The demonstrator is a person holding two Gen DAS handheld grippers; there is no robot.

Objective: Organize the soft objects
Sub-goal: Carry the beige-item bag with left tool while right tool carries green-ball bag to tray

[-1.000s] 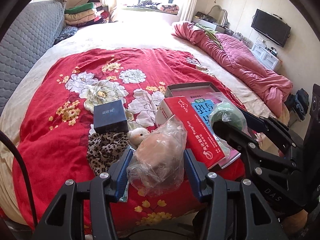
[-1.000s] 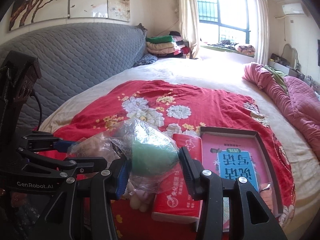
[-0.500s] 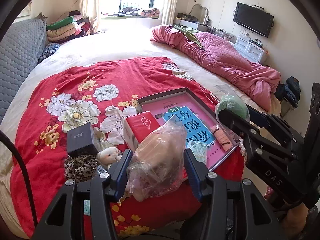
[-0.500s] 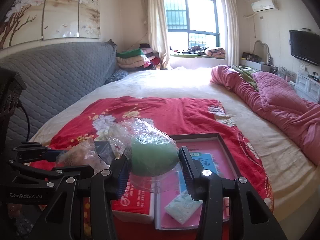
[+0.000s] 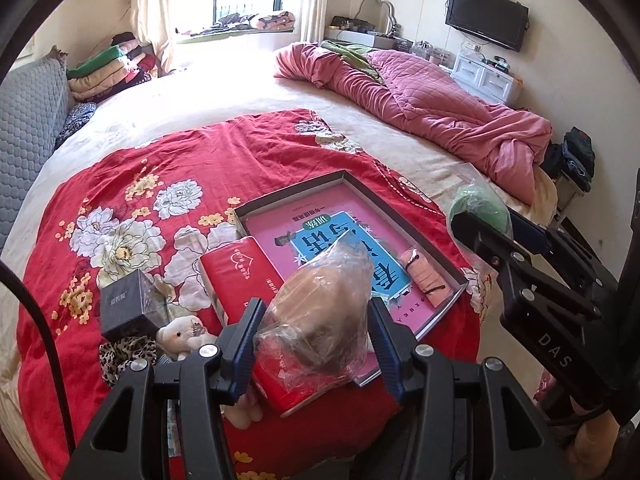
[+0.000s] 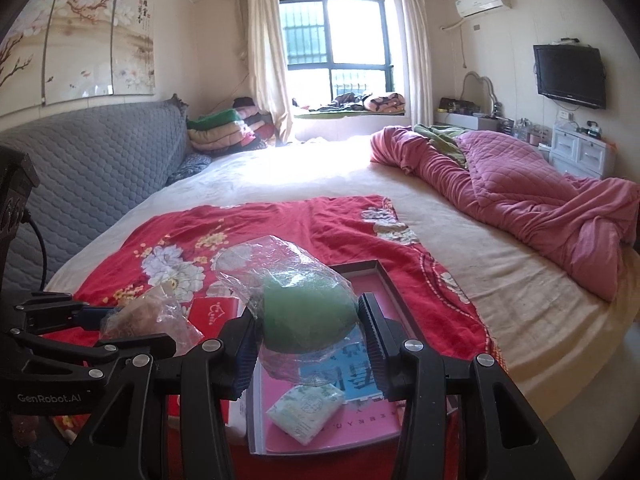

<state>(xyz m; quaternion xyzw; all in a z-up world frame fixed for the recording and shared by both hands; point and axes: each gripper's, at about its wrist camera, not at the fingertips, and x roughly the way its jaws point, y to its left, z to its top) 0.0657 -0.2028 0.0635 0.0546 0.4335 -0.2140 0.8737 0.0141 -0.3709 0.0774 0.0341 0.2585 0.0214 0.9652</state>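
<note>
Both grippers are clamped on bagged soft things, held up over the near end of the bed. My left gripper (image 5: 316, 344) pinches a tan soft object in a clear bag (image 5: 320, 320) between its blue pads; my right gripper (image 6: 308, 336) squeezes a green soft object in a clear bag (image 6: 304, 316) the same way. Each bag is thin, crinkled plastic — it bunches loosely above the jaws, and the contents show through as a rounded lump.

Below them lies a shallow dark-rimmed box (image 5: 400, 216) on the red floral blanket (image 5: 160, 168). Inside it I see a pink and blue book (image 5: 320, 236) lying flat, a peach item with a dark band (image 5: 426, 280) near one corner, and — in the right wrist view — a small packet of tissues (image 6: 306, 410) on the book's near end.

Just beside the box sits a red tissue pack (image 5: 244, 276). Further to that side are a small black box (image 5: 124, 308), a white plush toy (image 5: 180, 336) and a leopard-print cloth (image 5: 120, 358), close together on the blanket.

Across the bed, a rumpled pink quilt (image 6: 520, 196) lies well apart from all this.
</note>
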